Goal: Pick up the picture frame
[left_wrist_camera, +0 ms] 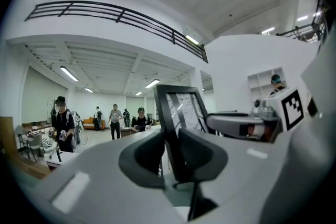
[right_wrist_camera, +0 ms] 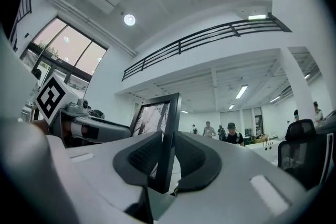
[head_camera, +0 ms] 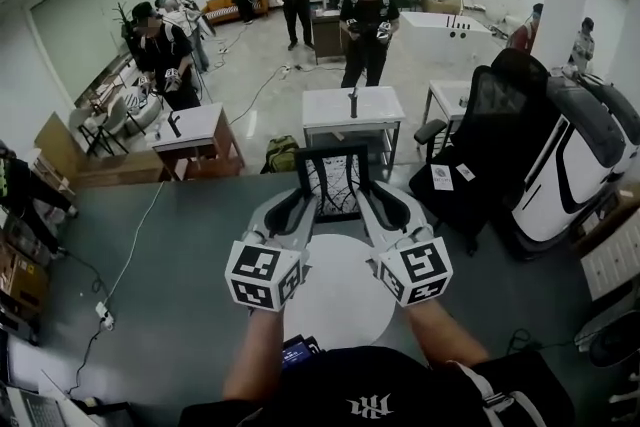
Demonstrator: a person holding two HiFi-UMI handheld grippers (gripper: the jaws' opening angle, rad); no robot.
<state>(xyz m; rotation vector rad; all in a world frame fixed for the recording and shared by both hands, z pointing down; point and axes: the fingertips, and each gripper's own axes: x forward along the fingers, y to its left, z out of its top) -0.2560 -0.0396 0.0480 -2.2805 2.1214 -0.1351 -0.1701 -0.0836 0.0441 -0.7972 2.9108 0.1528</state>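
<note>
The left gripper (head_camera: 303,205) and right gripper (head_camera: 378,203) each pinched a side edge of the black rectangular picture frame (head_camera: 333,177), which stood upright between their tips. Below them lay the round white table (head_camera: 335,297), not touching the frame. The pick-up looked essentially done, and only steady holding seemed left.

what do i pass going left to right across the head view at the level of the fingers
left gripper → picture frame → right gripper → black office chair
</note>
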